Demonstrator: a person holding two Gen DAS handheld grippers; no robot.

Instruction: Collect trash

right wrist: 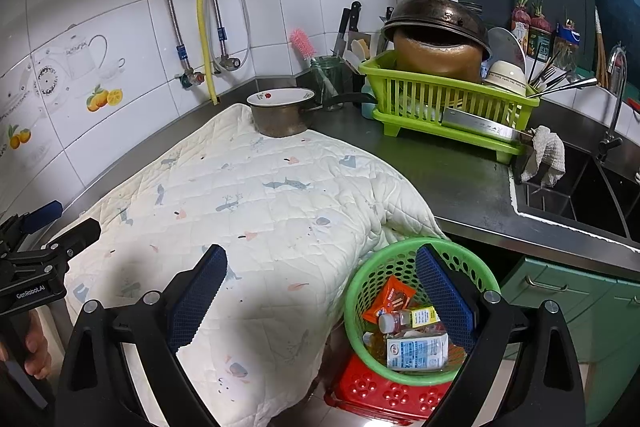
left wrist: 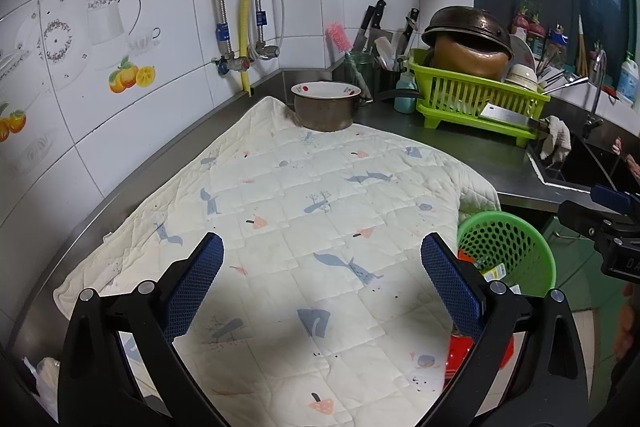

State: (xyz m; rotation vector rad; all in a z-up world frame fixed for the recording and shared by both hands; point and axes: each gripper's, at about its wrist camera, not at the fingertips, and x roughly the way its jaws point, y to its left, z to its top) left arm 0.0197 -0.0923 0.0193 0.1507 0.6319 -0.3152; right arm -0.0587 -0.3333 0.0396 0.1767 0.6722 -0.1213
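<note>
A round green basket (right wrist: 368,291) stands on a red stool (right wrist: 376,393) beside the counter's edge. It holds an orange snack packet (right wrist: 390,297), a small plastic bottle (right wrist: 408,319) and a white carton (right wrist: 416,351). The basket also shows in the left wrist view (left wrist: 508,247). My left gripper (left wrist: 322,279) is open and empty above the quilted cloth (left wrist: 304,227). My right gripper (right wrist: 320,287) is open and empty, its right finger over the basket. No loose trash shows on the cloth.
A metal pot (right wrist: 282,115) stands on the cloth's far corner. A green dish rack (right wrist: 448,107) with a pan, bowls and a cleaver sits on the steel counter (right wrist: 460,183). A sink (right wrist: 580,195) is at the right. Tiled walls close the back and left.
</note>
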